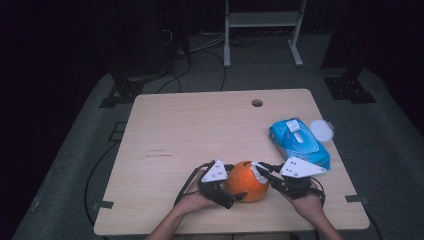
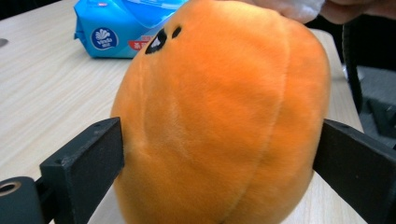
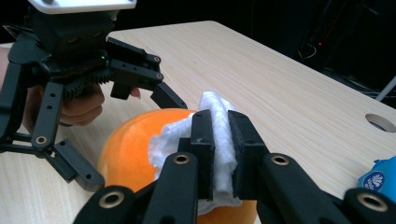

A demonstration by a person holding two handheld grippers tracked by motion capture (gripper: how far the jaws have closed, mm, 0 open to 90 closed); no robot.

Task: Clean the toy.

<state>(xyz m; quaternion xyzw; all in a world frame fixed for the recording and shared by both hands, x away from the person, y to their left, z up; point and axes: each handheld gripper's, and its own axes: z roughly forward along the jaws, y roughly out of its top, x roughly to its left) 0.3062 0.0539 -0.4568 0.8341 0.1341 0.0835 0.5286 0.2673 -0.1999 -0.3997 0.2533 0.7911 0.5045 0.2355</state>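
A pale wooden table fills the middle of the high view, with a round cable hole near its far edge. Toward its right side lies a blue pack of wet wipes, flap up, and a small round white lid rests just beside the pack's far corner. Close to the near edge sits an orange plush pumpkin, a soft ribbed ball with black face marks near its top, resting on the tabletop between the two grippers. The left gripper comes in from the left with its jaws spread wide around the pumpkin; in the left gripper view the black jaws stand at either flank of the plush, right against the fabric, though whether they press into it I cannot tell. The right gripper reaches over from the right, and its jaws are pinched together on a crumpled white wipe, which lies against the top of the pumpkin, draped over the orange surface
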